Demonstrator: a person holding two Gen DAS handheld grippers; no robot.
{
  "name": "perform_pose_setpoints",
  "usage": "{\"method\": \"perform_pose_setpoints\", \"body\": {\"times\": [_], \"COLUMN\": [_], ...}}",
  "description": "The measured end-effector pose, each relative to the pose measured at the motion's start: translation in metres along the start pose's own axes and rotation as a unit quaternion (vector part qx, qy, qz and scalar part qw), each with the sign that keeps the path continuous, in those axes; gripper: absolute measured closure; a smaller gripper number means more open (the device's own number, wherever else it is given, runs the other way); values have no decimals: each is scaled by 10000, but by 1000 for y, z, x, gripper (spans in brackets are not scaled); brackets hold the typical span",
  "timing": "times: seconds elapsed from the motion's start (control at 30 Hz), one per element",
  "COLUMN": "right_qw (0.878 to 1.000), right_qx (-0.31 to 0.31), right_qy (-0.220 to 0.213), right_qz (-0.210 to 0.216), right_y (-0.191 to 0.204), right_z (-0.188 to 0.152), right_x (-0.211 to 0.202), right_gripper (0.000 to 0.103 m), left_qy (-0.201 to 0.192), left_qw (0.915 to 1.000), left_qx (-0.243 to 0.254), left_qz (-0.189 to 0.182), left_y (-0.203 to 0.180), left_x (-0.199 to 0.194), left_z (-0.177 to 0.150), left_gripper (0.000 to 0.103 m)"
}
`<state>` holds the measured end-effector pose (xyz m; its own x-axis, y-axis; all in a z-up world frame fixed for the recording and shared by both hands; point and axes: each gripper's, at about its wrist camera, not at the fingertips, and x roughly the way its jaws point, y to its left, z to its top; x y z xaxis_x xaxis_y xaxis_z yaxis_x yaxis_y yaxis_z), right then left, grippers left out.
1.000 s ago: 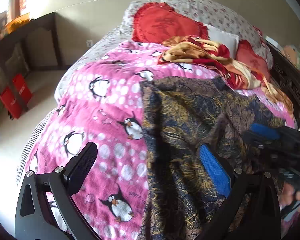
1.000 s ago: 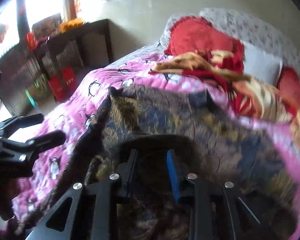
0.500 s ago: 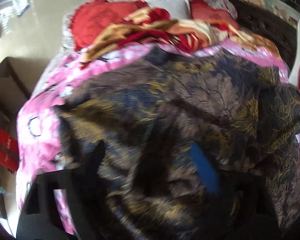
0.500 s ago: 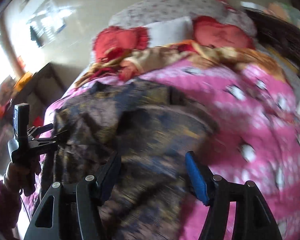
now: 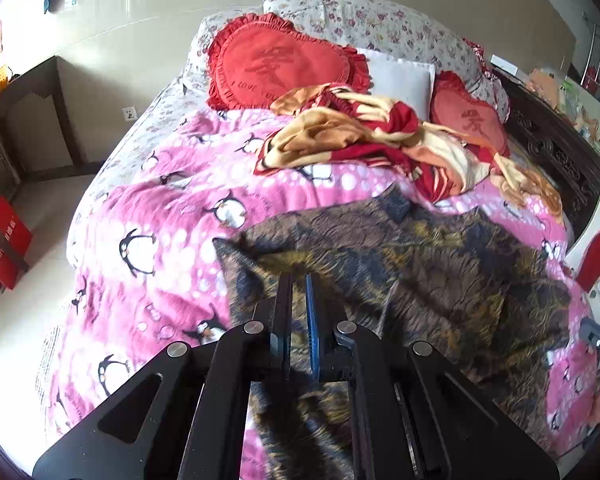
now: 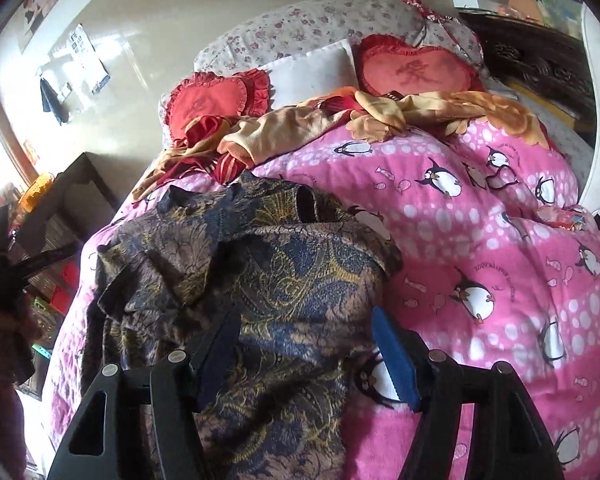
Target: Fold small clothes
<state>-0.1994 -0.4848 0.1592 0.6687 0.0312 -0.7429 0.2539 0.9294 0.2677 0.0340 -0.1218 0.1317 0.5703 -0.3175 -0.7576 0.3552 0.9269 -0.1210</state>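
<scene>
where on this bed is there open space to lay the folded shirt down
Bare pink penguin blanket lies to the right of the dark patterned shirt, running up to the orange-and-red blanket. In the left wrist view another bare strip runs left of the shirt to the bed edge. Crowded: the head end, with the heart cushions.

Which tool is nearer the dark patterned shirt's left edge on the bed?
Left. The left tool is shut on the dark patterned shirt there; the right tool hangs open over its right side.

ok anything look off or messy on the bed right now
The dark patterned garment lies bunched and creased on the pink penguin blanket, not flat. A red and gold blanket is crumpled by the heart pillows.
</scene>
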Motion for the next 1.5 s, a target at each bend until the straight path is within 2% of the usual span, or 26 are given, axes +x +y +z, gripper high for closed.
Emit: {"method": "perform_pose_setpoints", "body": {"times": [0.1,0.17,0.2,0.23,0.3,0.37,0.43,0.5,0.53,0.6,0.7,0.73,0.77,0.83,0.97,1.07,1.2,1.3,1.4,1.43,1.47,1.5], "right_qw": [9999,9998,9998,9997,9996,9996,9995,9994,9994,9993,9993,9993,9992,9988,9980,9980,9991,9990,9955,9914,9862,9814], "right_qx": [56,24,10,4,11,33,78,151,193,281,343,368,389,465,613,564,173,-117,-717,-1067,-1365,-1566], "right_qy": [93,161,180,189,195,221,259,276,266,212,116,97,87,56,48,184,349,274,393,406,403,438], "right_qz": [106,120,131,163,193,193,161,146,133,92,7,-36,-68,-120,-123,-227,-195,-333,-474,-643,-841,-1018], "right_y": [4,7,9,10,10,9,5,-1,-3,-10,-17,-20,-22,-26,-31,-29,-16,-6,9,16,21,23], "right_z": [-2,-5,-7,-8,-11,-13,-15,-17,-17,-17,-14,-13,-12,-9,-4,3,14,20,26,27,28,30], "right_x": [7,11,12,11,10,9,9,8,8,5,2,2,3,4,10,22,39,45,60,65,70,75], "right_gripper": [36,36,36,36,36,35,34,34,34,34,34,34,34,34,32,32,32,32,37,43,53,76], "left_qy": [284,493,540,550,569,803,1075,1180,1172,893,200,123,106,129,305,602,612,587,572,570,574,585], "left_qw": [9988,9975,9971,9967,9950,9918,9881,9859,9859,9902,9969,9975,9981,9995,9989,9971,9973,9977,9979,9979,9979,9979], "left_qx": [10,213,328,459,751,947,1064,1170,1169,957,552,354,133,-7,-328,-468,-400,-325,-309,-306,-298,-295], "left_qz": [-401,-469,-433,-394,-339,-312,-272,-214,-229,-484,-515,-595,-584,-304,152,59,-7,4,-25,-29,-28,-26], "left_y": [-9,-23,-30,-38,-57,-71,-81,-86,-88,-83,-57,-45,-31,-14,25,32,27,22,17,17,16,16], "left_x": [12,26,33,39,54,75,94,102,99,76,32,23,16,13,14,30,30,29,30,30,30,30], "left_z": [-8,-14,-15,-17,-20,-22,-26,-28,-26,-13,10,15,18,18,-3,-17,-23,-22,-19,-18,-18,-18], "left_gripper": [96,80,63,50,47,47,49,76,100,100,100,100,100,100,100,100,100,100,100,100,100,100]}}
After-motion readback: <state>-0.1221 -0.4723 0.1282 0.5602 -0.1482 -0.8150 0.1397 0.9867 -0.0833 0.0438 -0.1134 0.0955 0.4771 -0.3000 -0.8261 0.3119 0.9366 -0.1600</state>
